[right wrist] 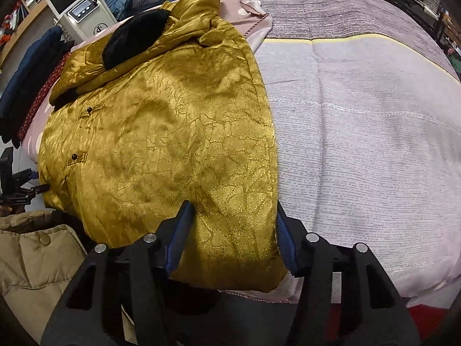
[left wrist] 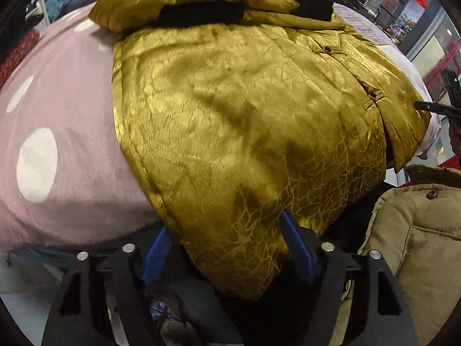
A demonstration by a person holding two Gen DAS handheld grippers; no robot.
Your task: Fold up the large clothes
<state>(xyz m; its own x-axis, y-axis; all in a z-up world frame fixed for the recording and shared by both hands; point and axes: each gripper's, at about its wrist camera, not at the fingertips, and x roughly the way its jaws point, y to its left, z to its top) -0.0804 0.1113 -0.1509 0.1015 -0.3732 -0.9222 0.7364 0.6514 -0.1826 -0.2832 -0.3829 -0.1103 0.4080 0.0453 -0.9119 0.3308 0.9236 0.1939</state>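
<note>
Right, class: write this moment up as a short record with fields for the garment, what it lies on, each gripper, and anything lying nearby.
garment: gold jacket, spread flat, sleeves with black cuffs folded across its top
surface: pink spotted blanket on one side, grey striped cover on the other
left gripper: jaws astride one near hem corner, pads not clearly pressing
right gripper: jaws astride the other near hem corner, the same
nearby: beige padded coat at the near edge

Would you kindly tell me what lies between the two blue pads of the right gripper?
The near hem corner of the gold jacket lies between the right gripper pads, seen in the right wrist view.
</note>
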